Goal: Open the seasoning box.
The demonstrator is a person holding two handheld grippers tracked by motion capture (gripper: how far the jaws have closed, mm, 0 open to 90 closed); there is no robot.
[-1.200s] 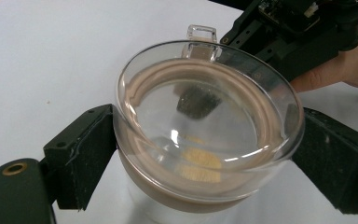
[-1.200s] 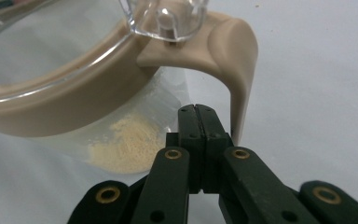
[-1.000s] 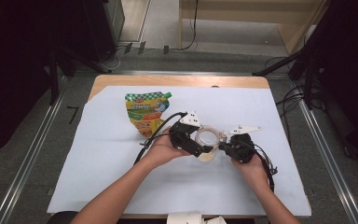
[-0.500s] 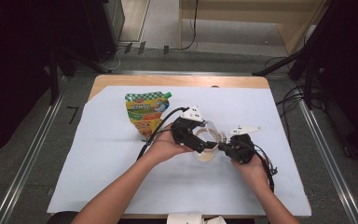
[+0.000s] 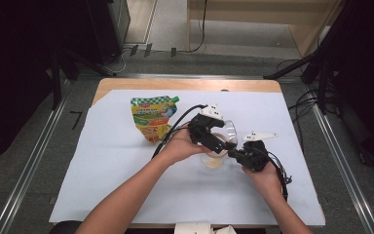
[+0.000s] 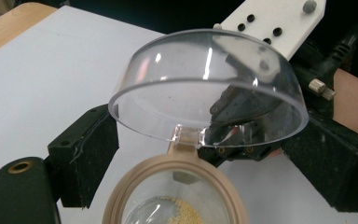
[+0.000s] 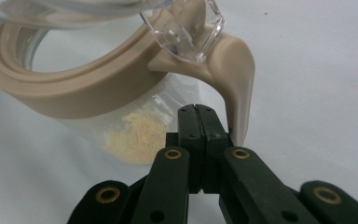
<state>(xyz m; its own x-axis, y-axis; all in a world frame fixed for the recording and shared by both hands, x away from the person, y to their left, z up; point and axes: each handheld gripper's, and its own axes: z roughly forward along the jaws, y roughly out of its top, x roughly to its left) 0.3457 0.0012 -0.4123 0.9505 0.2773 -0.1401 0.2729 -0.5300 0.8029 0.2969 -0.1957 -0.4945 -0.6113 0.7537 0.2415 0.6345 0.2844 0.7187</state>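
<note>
Your jar (image 5: 214, 158) sits near the middle of the bench, toward the near edge, with a little yellow powder (image 7: 137, 135) in its bottom. Its clear domed lid (image 6: 205, 88) is already swung up on the hinge, so the opening looks done. Your left claw (image 5: 219, 141) grasps that lid, its jaws on either side of the dome. Your right claw (image 7: 200, 126) is clenched with nothing between the jaws, its tip just beside the jar's tan handle (image 7: 237, 74), seemingly bracing it. The pouch (image 5: 152, 117) stands untouched toward the far left corner; filling from it looks like what remains.
</note>
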